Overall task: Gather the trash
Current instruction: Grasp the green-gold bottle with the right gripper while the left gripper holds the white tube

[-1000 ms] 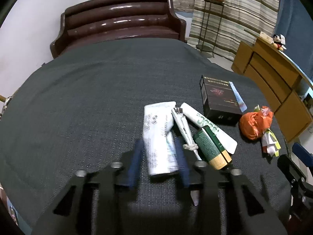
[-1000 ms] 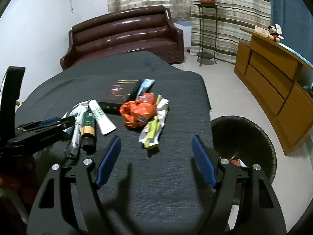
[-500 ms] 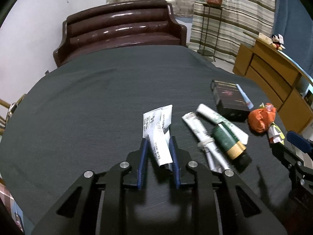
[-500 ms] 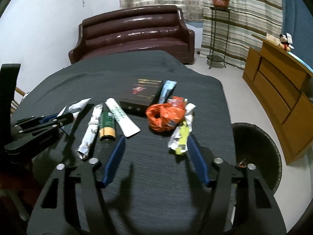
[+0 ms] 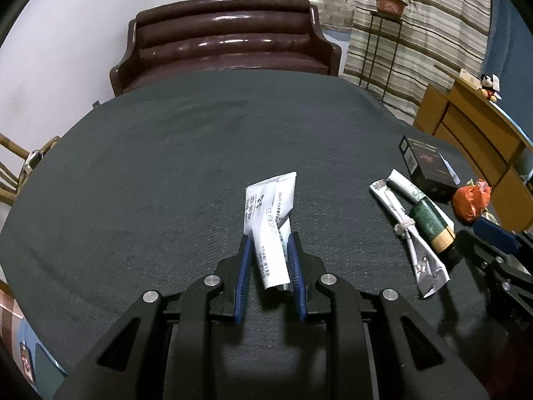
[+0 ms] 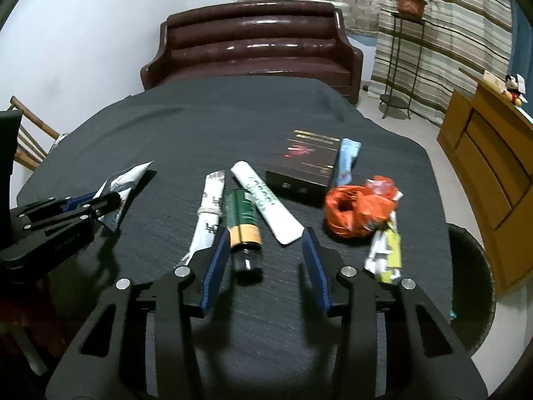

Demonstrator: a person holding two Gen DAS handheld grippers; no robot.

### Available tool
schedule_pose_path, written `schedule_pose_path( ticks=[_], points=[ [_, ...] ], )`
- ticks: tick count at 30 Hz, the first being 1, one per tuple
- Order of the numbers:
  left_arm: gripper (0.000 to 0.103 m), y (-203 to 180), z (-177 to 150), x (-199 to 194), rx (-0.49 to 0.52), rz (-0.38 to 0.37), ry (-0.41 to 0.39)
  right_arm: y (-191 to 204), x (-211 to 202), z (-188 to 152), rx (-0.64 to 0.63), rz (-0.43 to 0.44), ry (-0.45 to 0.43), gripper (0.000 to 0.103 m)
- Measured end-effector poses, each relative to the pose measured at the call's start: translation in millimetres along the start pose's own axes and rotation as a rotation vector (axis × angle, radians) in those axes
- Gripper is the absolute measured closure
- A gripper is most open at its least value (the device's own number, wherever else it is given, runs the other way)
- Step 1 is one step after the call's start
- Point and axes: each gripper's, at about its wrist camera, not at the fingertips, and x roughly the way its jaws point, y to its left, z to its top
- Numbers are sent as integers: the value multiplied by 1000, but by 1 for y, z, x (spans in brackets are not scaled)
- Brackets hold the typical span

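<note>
My left gripper [image 5: 268, 243] is shut on a white crumpled tube [image 5: 271, 220] and holds it over the dark tablecloth; it also shows in the right wrist view [image 6: 123, 183]. My right gripper [image 6: 266, 243] is open, its jaws on either side of a green tube with a black cap [image 6: 245, 225]. Beside that lie a knotted white wrapper [image 6: 210, 206], a white tube [image 6: 263, 196], a black box [image 6: 303, 166], a blue sachet [image 6: 346, 160], a crumpled orange bag [image 6: 353, 210] and a yellow-white wrapper [image 6: 386, 250].
A black wicker bin [image 6: 469, 286] stands on the floor past the table's right edge. A brown sofa [image 6: 253, 43] is behind the table. A wooden cabinet [image 6: 493, 166] stands on the right. A wooden chair [image 6: 30, 133] stands at the left.
My left gripper closed on the white tube and lifted it away from the other trash. My right gripper moved left from the orange bag to the green tube and narrowed a little.
</note>
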Motion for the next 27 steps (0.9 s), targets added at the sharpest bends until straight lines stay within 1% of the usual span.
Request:
schedule_pose_path(
  ticks=[2,6,7,12,16,22,27],
  points=[
    [79,4,0,0,-6,0,-2,3,6,2,-7,10,15,70],
    [79,8,-1,0,-18,-6,-3,9,15,2,-23,10,40,75],
    [79,7,-1,0,-19,-7,-3,10,18,2,-24,13,50,78],
    [79,9,-2,0,-21,-14,-8,17,20,2,-48,6,46,79],
    [79,11,-3,-1,-27,-26,-5,14,15,2,-39,0,26,79],
    [79,7,-2,-7,-31,-57,-1,1,-5,2,-15,-11,-21,79],
    [80,-9,1,-17,-14,-79,-27,-17,-26,0,17,-34,-64,79]
  ],
)
